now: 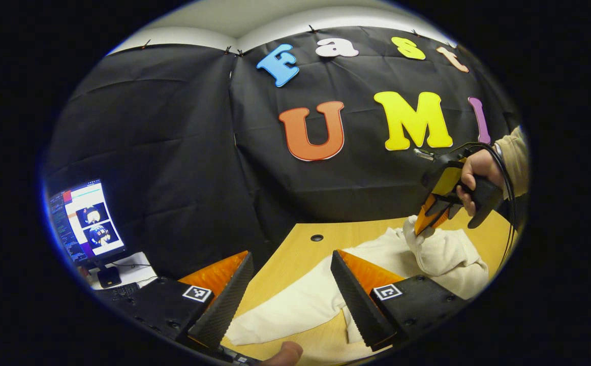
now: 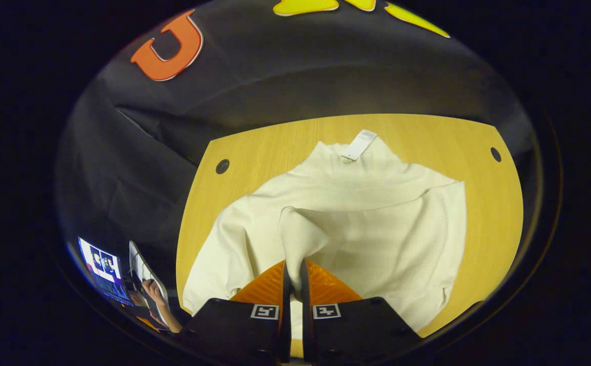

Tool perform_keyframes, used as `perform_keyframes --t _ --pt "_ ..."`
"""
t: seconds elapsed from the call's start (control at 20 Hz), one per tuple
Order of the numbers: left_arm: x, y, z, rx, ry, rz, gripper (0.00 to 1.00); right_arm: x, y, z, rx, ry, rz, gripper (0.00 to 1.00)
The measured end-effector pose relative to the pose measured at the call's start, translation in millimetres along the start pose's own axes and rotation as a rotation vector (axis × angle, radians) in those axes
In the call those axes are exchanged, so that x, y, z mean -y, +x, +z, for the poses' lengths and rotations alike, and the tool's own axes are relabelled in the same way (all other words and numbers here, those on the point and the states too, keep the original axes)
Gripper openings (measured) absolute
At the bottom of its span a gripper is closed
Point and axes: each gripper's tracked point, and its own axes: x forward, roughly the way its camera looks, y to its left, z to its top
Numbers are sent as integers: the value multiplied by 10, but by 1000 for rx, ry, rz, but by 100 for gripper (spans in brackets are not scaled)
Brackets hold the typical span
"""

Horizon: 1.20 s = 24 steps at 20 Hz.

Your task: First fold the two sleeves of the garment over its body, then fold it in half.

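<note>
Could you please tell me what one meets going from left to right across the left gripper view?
Monitor → left claw, open above the table → white garment → right claw, shut on a raised bunch of the garment → the hand holding it.

Wall: black cloth (image 1: 183, 152), creased, clipped along top | Above cloth: pale wall/ceiling strip (image 1: 254, 23) | Table (image 2: 427, 137): light wood, round cable holes near far corners | Left, low: lit monitor (image 1: 86, 223) on stand, keyboard (image 1: 115, 291) in front
</note>
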Motion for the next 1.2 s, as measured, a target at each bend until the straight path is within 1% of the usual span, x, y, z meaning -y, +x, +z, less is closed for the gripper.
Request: perform_keyframes --t 0.1,0.25,0.4,0.5,0.55,0.6,0.65,0.7,0.75,0.8,0.85,0.9,0.95,1.0,1.05,1.15,1.2 --pt "-66 25 -57 -1 13 3 99 -111 258 -72 -34 -22 -18 10" --pt "-149 30 -163 -19 -4 8 99 -253 583 -147 -62 6 -41 9" --pt "-202 -5 -194 -18 -19 0 99 -358 873 -213 -85 -9 -53 10" --pt "-215 -37 -239 -27 -37 -10 99 -451 969 -244 -91 -3 -52 12" --pt "-248 -53 -298 -40 -45 -9 99 -537 1008 -229 -85 -5 -25 12" --pt "-276 -65 -341 -51 -52 -3 99 -595 1042 -229 -82 -10 -9 14" --pt "-290 -75 -374 -63 -57 0 99 -646 1066 -231 -75 -22 1 22" --pt "-312 -87 -407 -71 -63 4 99 -652 1055 -224 -71 -36 -8 24" --pt "-325 -100 -445 -76 -72 4 99 -690 1039 -192 -59 -41 4 16" --pt "-326 -95 -477 -86 -80 5 99 -770 1027 -182 -48 -38 22 26" --pt "-317 -102 -510 -95 -92 0 99 -806 998 -190 -47 -45 29 39" --pt "-291 -95 -540 -106 -101 -2 99 -801 946 -186 -46 -74 23 55" --pt "-284 -83 -564 -112 -109 -5 99 -768 905 -200 -47 -108 14 58" --pt "-270 -64 -584 -114 -110 -4 99 -764 855 -198 -43 -137 12 58" --pt "-275 -51 -592 -114 -105 -2 99 -760 813 -199 -31 -157 12 78" --pt "-282 -10 -632 -115 -98 9 99 -721 672 -185 -10 -182 16 93" --pt "-285 16 -686 -123 -111 13 99 -699 576 -161 5 -192 25 96"
